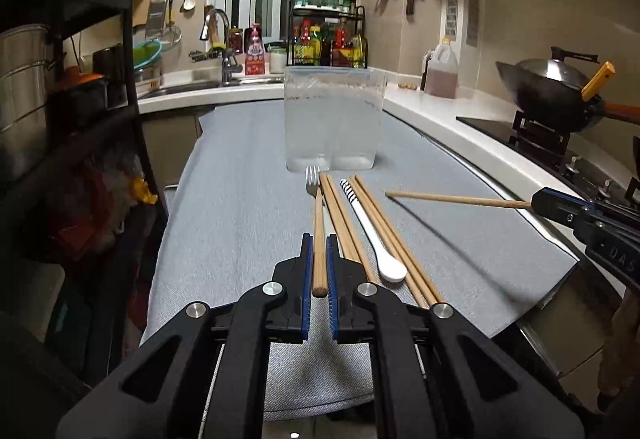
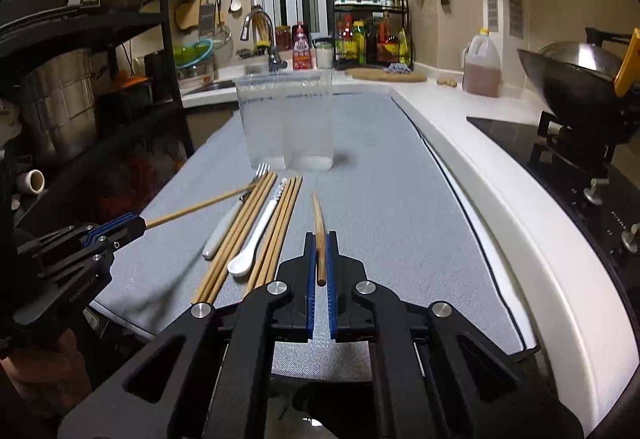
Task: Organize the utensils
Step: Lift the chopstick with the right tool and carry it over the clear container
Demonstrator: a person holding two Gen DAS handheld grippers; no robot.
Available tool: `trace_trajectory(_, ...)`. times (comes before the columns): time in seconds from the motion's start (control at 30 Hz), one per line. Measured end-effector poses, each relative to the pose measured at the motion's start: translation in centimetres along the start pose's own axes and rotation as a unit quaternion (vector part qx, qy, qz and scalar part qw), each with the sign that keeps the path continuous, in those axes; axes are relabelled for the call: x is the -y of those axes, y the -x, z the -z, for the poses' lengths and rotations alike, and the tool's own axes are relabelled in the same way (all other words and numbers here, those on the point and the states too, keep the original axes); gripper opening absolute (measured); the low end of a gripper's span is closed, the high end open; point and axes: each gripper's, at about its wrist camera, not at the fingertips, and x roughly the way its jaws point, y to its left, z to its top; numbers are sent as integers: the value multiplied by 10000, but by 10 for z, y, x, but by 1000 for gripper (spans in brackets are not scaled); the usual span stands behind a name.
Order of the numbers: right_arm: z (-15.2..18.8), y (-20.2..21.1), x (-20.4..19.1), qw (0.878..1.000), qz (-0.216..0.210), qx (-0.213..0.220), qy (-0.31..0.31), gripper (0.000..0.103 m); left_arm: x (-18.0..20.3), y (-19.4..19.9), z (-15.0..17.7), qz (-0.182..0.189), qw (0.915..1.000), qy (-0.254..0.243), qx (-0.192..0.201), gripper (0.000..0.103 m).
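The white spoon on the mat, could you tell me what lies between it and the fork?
A bundle of wooden chopsticks lies between the white spoon and the fork, clearest in the right wrist view.

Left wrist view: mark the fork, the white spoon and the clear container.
fork [image 1: 312, 175]: left wrist view, on the tines
white spoon [image 1: 391, 270]: left wrist view, on the bowl
clear container [image 1: 334, 119]: left wrist view, on the front wall

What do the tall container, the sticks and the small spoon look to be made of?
Container: probably frosted translucent plastic; the background shows dimly through it. Chopsticks: wood or bamboo, matte tan. Spoon: glossy white, ceramic or plastic, with a dark-striped handle end.
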Motion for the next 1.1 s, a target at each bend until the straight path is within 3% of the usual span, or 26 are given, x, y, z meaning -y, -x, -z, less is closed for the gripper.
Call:
trace_trajectory(0.33, -28, 23, 0, 9989, -97, 453, 29, 5, 3, 21, -21, 6, 9986, -111, 508, 7)
trace_trajectory(0.77, -77, 8, 7, 9976, -236, 645, -1, 5, -14, 12, -97, 34, 9972, 39, 741, 7)
trace_trajectory(1.1, -131, -8, 4, 9975, -349, 612, 53, 5, -36, -16, -152, 156, 9992, 322, 200, 7)
